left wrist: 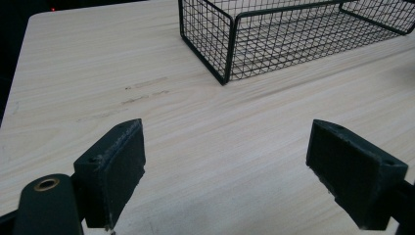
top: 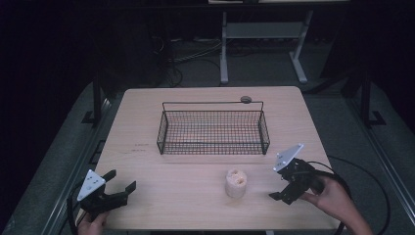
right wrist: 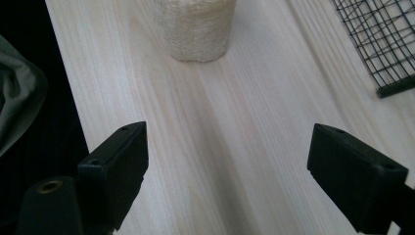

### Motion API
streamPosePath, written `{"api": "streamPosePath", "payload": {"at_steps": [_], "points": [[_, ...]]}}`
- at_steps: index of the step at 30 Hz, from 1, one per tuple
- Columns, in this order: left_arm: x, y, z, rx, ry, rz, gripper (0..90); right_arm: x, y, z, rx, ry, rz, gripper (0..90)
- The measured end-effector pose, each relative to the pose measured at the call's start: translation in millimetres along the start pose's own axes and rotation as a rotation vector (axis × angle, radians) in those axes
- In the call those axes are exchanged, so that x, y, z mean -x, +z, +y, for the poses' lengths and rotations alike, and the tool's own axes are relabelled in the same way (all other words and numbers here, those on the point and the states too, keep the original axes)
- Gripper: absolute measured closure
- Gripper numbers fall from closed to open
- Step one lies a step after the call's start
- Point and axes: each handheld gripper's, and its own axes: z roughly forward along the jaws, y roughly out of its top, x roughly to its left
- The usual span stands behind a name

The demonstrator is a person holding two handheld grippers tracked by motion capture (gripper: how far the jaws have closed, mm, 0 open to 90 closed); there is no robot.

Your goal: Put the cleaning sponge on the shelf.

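Light wood table (top: 195, 196) with a black wire basket (top: 213, 128) sitting toward the far middle, nothing inside it. A pale cream roll (top: 235, 183), rough-textured and standing upright, sits on the table in front of the basket, a bit right of centre, clear of the basket's near wall.

Left gripper (top: 119, 184) is at the near left corner of the table, held in a hand (top: 91, 224) at the bottom edge, grey plate on top. Jaws wide apart, nothing between them. In the left gripper view the gripper (left wrist: 225, 164) looks across bare tabletop toward the basket (left wrist: 274, 39), whose near corner is up ahead and well apart from the jaws. Faint dark scuff marks (left wrist: 144, 90) on the wood left of that corner.

Right gripper (top: 283, 188) is at the near right, held by the right hand (top: 333, 196), cable looping off behind it. It points left toward the roll, near it but not touching. In the right gripper view the gripper (right wrist: 227, 164) has its jaws wide, only tabletop between them; the roll (right wrist: 195, 27) stands straight ahead past the jaws, its top cut off by the frame edge. Basket corner (right wrist: 386, 49) at upper right of that view.

Floor beyond the table is dark, with a white stand (top: 264, 36) and cables on it.
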Motion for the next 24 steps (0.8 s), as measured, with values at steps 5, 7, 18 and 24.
{"api": "streamPosePath", "payload": {"at_steps": [5,7,18,24], "points": [[-0.7,-0.2,-0.3,0.003,-0.005,0.003,13.8,-0.1,1.8,6.9,-0.006,-0.018,0.005,15.2],[-1.0,-0.5,-0.2,0.002,-0.003,0.003,13.8,0.1,2.7,8.5,-0.007,-0.020,0.008,15.1],[-1.1,-0.3,0.1,0.004,-0.003,0.001,13.8,-2.9,10.3,25.9,-0.034,-0.053,0.027,15.1],[-1.9,-1.8,0.2,0.008,-0.006,0.001,13.8,-3.6,11.1,38.3,-0.039,-0.071,0.036,15.1]]}}
